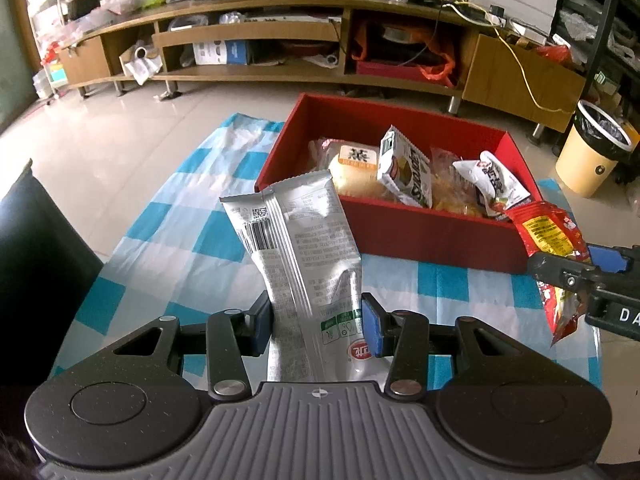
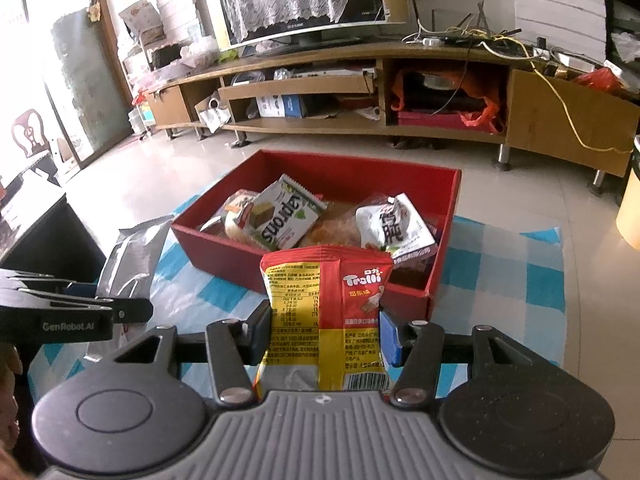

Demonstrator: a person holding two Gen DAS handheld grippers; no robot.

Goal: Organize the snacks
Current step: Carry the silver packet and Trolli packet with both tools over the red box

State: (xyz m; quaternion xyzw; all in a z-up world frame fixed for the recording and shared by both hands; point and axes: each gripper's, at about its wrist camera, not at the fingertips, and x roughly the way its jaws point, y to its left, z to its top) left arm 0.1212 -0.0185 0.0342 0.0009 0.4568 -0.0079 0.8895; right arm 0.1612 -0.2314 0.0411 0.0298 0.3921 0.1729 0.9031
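My left gripper (image 1: 316,324) is shut on a silver snack pouch (image 1: 296,248), which stands upright between its blue pads above the checked cloth. My right gripper (image 2: 326,332) is shut on a red and yellow Trolli candy bag (image 2: 328,304), held just in front of the red box (image 2: 304,168). That box (image 1: 400,116) holds several snacks: a bun pack (image 1: 356,164), a green and white wafer pack (image 1: 408,172) and a white packet (image 1: 500,184). In the left wrist view the right gripper (image 1: 576,276) shows at the right edge with the candy bag (image 1: 548,232).
A blue and white checked cloth (image 1: 180,216) covers the table under the box. A long wooden TV stand (image 1: 280,28) with clutter runs across the back. A yellow bin (image 1: 592,156) stands on the floor at right. A dark chair (image 1: 36,248) sits at left.
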